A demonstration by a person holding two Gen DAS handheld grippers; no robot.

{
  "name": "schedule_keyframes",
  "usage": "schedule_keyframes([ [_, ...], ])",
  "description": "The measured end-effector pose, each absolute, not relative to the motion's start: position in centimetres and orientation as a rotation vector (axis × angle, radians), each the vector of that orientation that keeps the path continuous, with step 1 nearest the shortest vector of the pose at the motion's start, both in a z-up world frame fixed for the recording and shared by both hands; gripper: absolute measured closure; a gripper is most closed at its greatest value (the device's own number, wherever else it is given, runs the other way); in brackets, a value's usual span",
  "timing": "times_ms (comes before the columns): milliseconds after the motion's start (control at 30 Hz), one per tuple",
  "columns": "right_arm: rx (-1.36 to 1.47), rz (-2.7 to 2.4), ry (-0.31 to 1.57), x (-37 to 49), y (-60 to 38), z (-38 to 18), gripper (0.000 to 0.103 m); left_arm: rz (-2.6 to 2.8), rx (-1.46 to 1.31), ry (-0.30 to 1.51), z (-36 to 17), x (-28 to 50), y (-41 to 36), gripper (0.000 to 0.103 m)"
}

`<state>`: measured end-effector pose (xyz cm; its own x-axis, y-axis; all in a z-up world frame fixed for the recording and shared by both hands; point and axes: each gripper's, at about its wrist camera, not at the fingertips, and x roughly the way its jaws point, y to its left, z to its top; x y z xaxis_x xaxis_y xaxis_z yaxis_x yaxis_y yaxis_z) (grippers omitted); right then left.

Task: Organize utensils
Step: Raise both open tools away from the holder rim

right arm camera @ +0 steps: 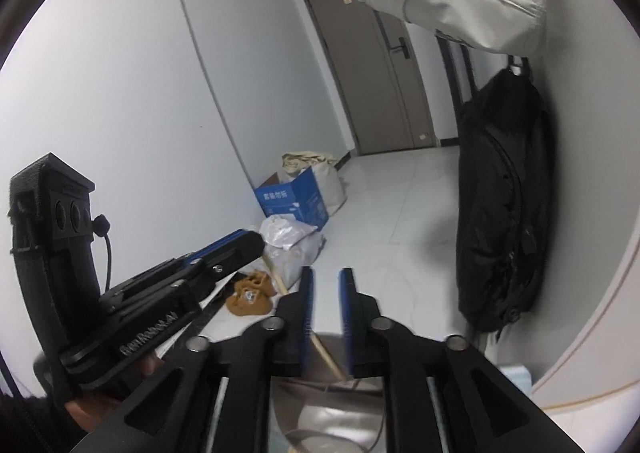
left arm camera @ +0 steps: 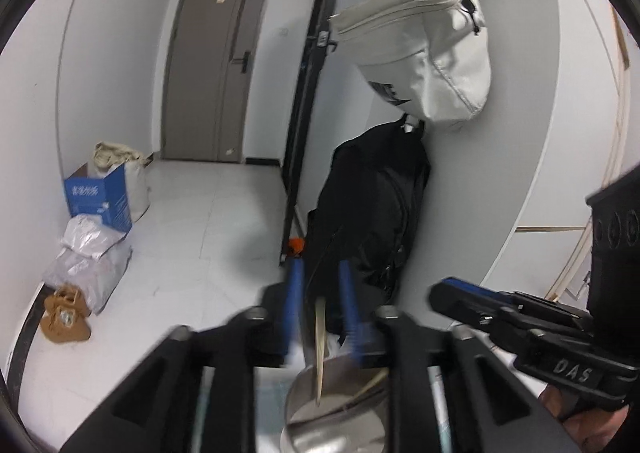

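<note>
My left gripper stands just above the steel bowl, blue pads parted; one pale chopstick rises between them, leaning in the bowl, and no pad presses on it; released. My right gripper hangs over the same bowl, pads apart with a chopstick slanting through the gap, untouched; released too. Beyond the bowl, a black backpack leans on the wall; a blue carton sits far left of it.
</note>
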<state>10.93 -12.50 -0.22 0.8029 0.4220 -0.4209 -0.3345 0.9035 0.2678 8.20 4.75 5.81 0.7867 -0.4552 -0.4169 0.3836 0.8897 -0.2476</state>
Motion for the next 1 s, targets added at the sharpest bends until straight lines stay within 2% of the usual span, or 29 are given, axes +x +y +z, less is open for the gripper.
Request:
schedule_keyframes([
  [67,0.216,0.402,0.491,10.2,-13.2,-0.2,0.079,-0.438,-0.181,0.495,6.2,7.6,5.5,0.06],
  [167,0.245,0.377,0.484,8.5,-14.3,-0.4,0.063,-0.41,-0.186,0.508,6.6,6.6,5.8,0.058],
  [233,0.253,0.366,0.485,7.7,-14.8,-0.5,0.061,-0.396,-0.184,0.507,6.9,5.6,5.9,0.055],
  [300,0.251,0.361,0.487,6.4,-15.0,-0.7,0.06,-0.369,-0.176,0.506,7.0,4.8,5.8,0.042],
  [433,0.249,0.359,0.477,4.3,-15.1,-1.1,0.05,-0.311,-0.178,0.504,7.3,3.1,5.8,0.037],
  [533,0.248,0.369,0.466,2.9,-14.9,-1.2,0.043,-0.283,-0.182,0.507,7.3,2.0,5.7,0.03],
  [567,0.247,0.372,0.46,2.3,-14.8,-1.3,0.038,-0.273,-0.182,0.504,7.3,1.6,5.7,0.027],
  [767,0.223,0.383,0.431,-0.2,-14.1,-1.9,0.026,-0.235,-0.188,0.505,6.8,-0.2,5.5,0.025],
  [1000,0.199,0.392,0.43,-1.9,-13.2,-3.6,0.019,-0.211,-0.183,0.506,5.3,-2.0,5.6,0.025],
])
